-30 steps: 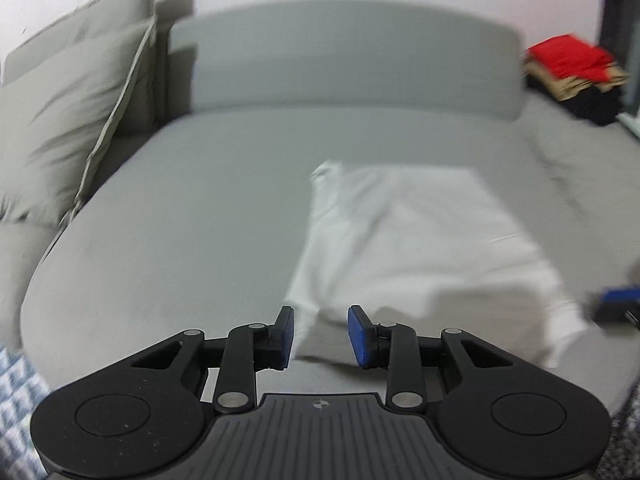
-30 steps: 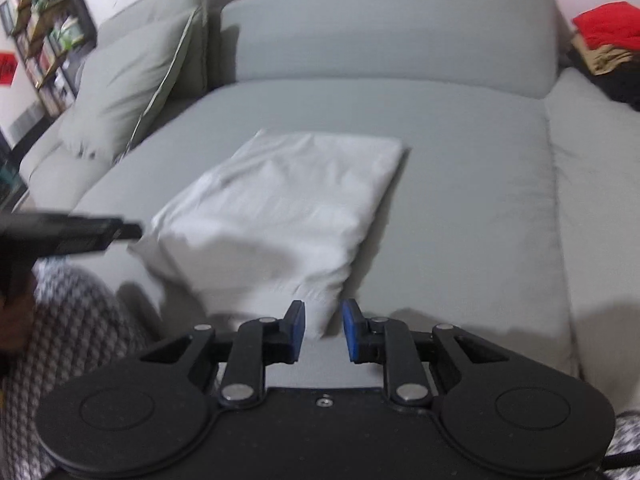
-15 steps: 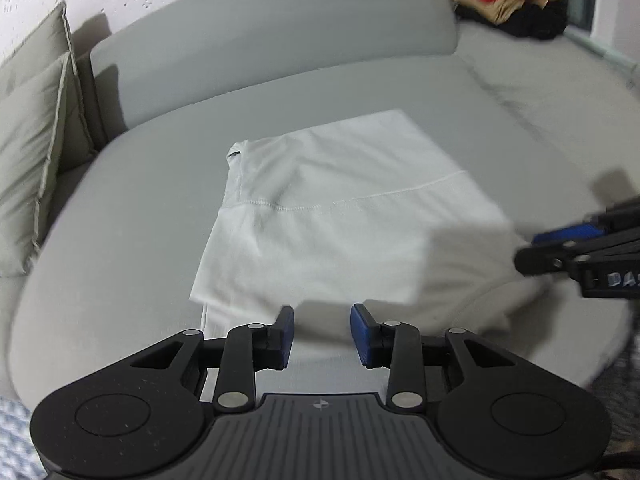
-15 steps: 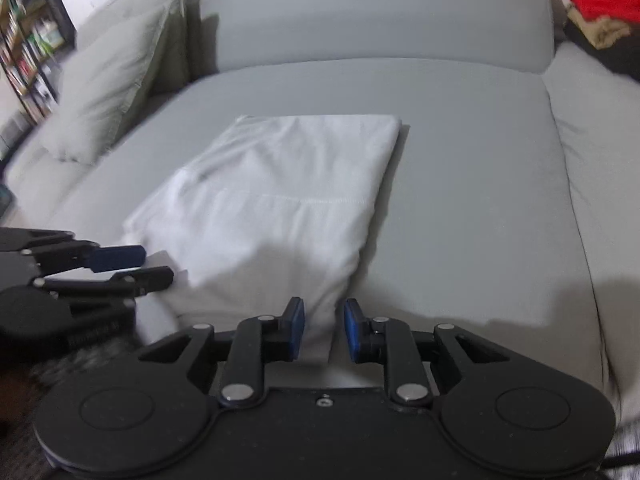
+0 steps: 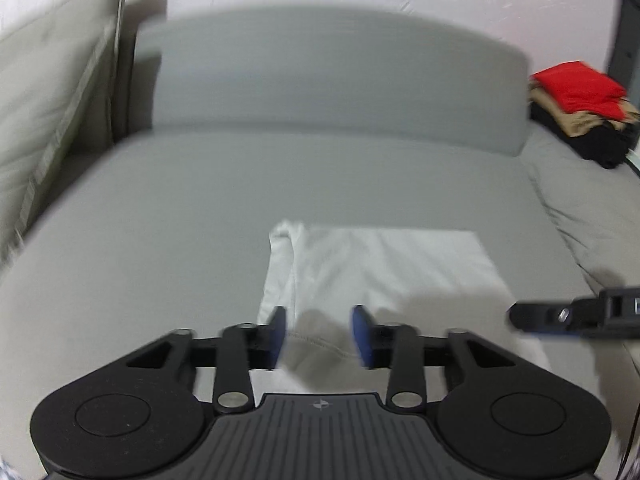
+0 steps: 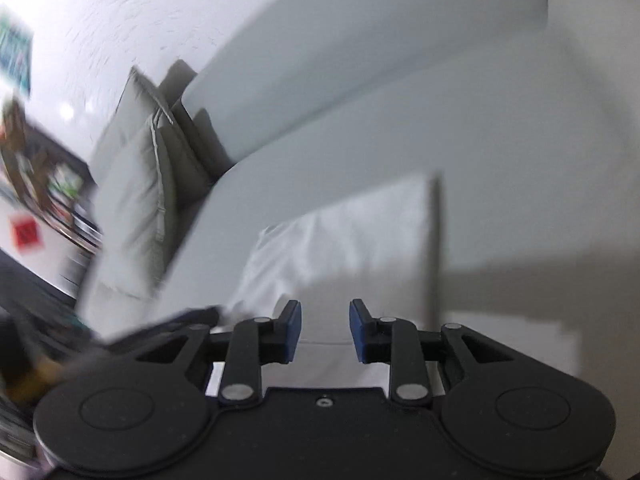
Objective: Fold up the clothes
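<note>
A folded white garment (image 5: 380, 268) lies flat on the grey sofa seat (image 5: 180, 208). My left gripper (image 5: 320, 336) hovers over its near left corner. Its jaws are closing, with the hem showing in the gap and the pads clear of it. My right gripper (image 6: 325, 330) is rolled to one side over the garment (image 6: 360, 240) near its front edge. Its jaws are opening, with cloth below the gap and nothing pinched. The right gripper's tip (image 5: 520, 314) shows at the garment's right side. The left gripper (image 6: 192, 320) is a dark blur.
Beige pillows (image 5: 48, 120) lean at the sofa's left end. A pile of clothes with a red piece on top (image 5: 576, 88) sits at the far right. The backrest (image 5: 340, 80) runs behind the seat. A shelf (image 6: 40, 184) stands beyond the pillows (image 6: 132, 216).
Both grippers have come down and closer to the garment's near edge. The right gripper has rolled, so its view is tilted. The garment itself lies as before.
</note>
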